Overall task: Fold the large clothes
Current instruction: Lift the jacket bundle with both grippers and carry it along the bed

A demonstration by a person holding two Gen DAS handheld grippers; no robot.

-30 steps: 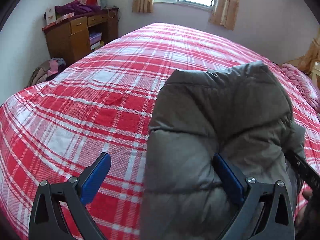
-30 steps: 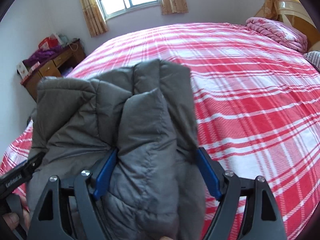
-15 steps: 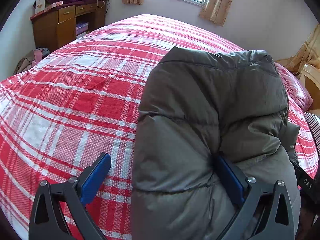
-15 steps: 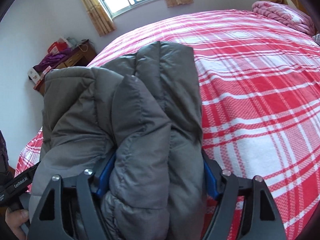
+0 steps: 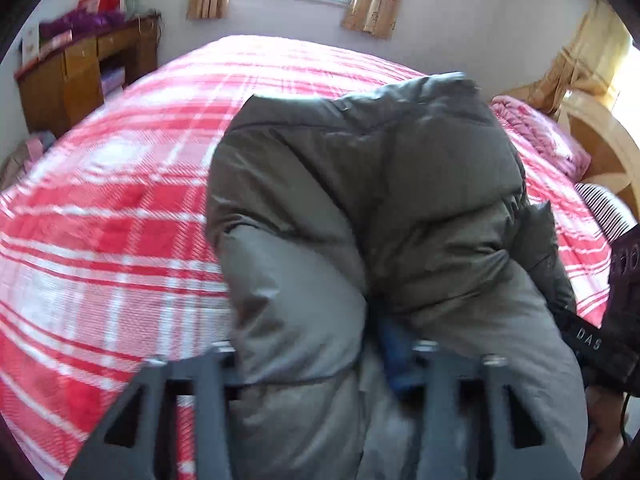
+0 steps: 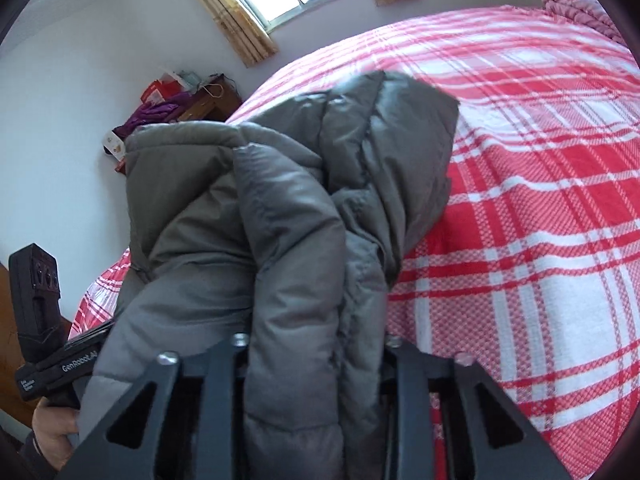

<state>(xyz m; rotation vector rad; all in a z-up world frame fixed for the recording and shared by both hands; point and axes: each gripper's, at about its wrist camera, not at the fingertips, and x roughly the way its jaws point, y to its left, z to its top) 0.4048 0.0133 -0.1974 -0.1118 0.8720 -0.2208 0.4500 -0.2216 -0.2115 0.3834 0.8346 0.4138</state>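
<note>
With the left gripper (image 5: 308,360) and right gripper (image 6: 316,344) both closing their jaws on thick folds of the grey puffer jacket (image 6: 288,208) bundled near the bed (image 6: 540,208) edge, the slippery padding could squeeze out and unfold.
</note>
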